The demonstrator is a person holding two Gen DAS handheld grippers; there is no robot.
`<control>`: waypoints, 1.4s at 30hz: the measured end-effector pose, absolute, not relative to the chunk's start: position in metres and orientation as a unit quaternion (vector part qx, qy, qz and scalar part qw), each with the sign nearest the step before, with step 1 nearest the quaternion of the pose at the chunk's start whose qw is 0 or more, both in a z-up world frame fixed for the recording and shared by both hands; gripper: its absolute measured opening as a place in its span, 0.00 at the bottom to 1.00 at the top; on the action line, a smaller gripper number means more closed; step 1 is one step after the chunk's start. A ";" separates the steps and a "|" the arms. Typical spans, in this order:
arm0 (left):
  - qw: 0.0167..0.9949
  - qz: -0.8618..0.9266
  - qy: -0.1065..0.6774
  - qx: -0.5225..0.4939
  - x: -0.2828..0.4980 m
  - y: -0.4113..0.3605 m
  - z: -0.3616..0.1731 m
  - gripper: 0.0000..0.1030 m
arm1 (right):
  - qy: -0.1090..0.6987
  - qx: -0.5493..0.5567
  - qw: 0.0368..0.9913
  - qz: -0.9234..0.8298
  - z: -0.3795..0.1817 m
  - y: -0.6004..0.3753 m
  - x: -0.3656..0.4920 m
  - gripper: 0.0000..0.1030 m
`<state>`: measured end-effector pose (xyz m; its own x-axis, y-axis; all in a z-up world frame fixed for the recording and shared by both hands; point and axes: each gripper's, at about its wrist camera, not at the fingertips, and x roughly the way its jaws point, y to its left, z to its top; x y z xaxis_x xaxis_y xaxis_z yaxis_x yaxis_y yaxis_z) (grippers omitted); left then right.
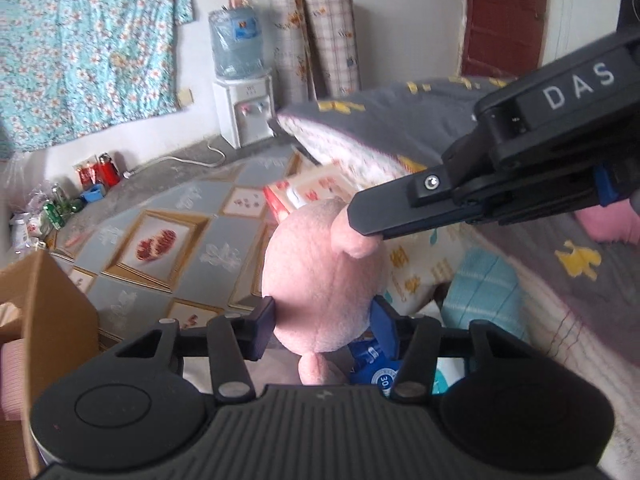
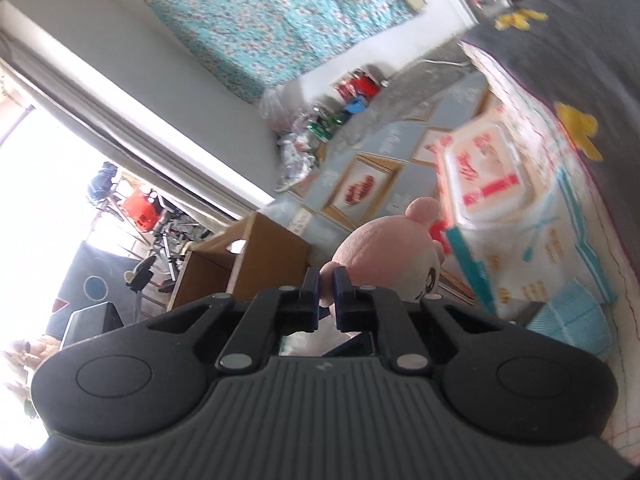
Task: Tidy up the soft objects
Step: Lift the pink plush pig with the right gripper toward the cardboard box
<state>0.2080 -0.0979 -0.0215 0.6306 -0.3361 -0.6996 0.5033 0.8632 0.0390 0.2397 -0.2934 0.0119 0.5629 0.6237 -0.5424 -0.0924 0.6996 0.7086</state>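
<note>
Pink plush [image 1: 320, 276] pinched both sides: L fingers [image 1: 320, 320] round body, R fingers [image 2: 327, 292] clenched on ear, I'd lift evenly w/o tugging.

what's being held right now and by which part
A pink plush toy, by both grippers: the left gripper clamps its body, the right gripper pinches one ear.

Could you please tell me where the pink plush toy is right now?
The pink plush toy is held between both grippers: the left gripper clamps its body, the right gripper pinches its ear, above the bed.
</note>
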 end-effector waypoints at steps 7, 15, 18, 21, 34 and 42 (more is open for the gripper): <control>0.914 -0.217 0.334 0.081 0.179 -0.057 0.028 0.51 | 0.385 0.297 0.832 0.268 0.067 -0.257 0.220 0.06; 0.935 -0.165 0.311 0.039 0.134 0.020 0.087 0.50 | 0.364 0.266 0.818 0.358 0.129 -0.176 0.201 0.06; 0.942 -0.137 0.306 0.030 0.119 0.055 0.103 0.50 | 0.366 0.253 0.806 0.390 0.145 -0.136 0.200 0.06; 0.946 -0.105 0.306 0.024 0.109 0.090 0.112 0.50 | 0.378 0.246 0.789 0.417 0.154 -0.095 0.205 0.06; 0.925 -0.018 0.376 -0.047 0.136 0.217 0.070 0.50 | 0.492 0.237 0.715 0.437 0.099 0.060 0.250 0.06; 0.895 -0.021 0.436 -0.091 0.192 0.267 0.018 0.50 | 0.559 0.251 0.685 0.393 0.028 0.107 0.317 0.06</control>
<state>0.1919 0.2667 0.0183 0.6193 -0.1178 -0.7763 -0.0409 0.9825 -0.1818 0.3171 0.1065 0.0284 0.0658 0.8201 -0.5684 -0.2582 0.5643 0.7842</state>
